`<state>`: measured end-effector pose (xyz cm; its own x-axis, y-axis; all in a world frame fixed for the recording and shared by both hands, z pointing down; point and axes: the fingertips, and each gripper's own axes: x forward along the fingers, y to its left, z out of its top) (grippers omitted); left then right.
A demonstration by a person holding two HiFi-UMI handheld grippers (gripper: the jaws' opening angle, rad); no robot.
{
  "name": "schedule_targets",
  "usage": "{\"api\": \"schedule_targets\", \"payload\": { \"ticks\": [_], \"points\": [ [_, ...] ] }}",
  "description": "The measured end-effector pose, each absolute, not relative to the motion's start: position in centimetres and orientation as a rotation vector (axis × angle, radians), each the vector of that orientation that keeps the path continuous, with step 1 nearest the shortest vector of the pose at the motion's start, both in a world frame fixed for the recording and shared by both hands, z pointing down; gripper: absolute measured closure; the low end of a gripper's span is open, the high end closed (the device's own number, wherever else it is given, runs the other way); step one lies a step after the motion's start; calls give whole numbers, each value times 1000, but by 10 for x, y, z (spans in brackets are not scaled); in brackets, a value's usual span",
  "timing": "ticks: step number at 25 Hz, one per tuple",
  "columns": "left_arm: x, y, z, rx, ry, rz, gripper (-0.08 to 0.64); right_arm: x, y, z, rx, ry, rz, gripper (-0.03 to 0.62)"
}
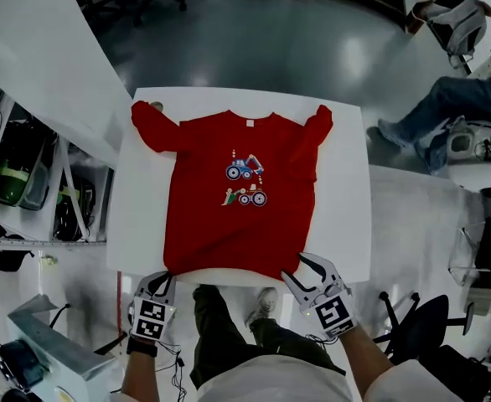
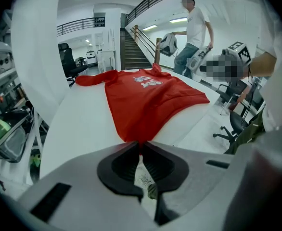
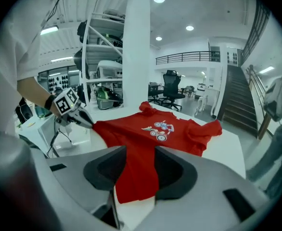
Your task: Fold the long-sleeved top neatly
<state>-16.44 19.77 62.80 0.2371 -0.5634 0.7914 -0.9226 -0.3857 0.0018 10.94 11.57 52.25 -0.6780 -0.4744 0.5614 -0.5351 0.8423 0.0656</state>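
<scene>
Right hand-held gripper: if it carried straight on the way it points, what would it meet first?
The top, at its near hem corner on the table. That corner shows between the open jaws of the right hand-held gripper, with nothing in front of it, though depth is unclear.

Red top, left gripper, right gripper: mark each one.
red top (image 1: 220, 233), head view, plain cloth below the print
left gripper (image 1: 165, 276), head view, between its fingertips
right gripper (image 1: 295, 266), head view, between its fingertips
</scene>
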Motion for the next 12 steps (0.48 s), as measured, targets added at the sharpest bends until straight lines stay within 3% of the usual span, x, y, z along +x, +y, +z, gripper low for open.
{"api": "schedule_targets", "payload": {
  "ticks": [12],
  "points": [
    [-165, 197, 633, 2049, -1337, 1000, 532, 120, 161, 617, 547, -2238, 221, 431]
  ]
}}
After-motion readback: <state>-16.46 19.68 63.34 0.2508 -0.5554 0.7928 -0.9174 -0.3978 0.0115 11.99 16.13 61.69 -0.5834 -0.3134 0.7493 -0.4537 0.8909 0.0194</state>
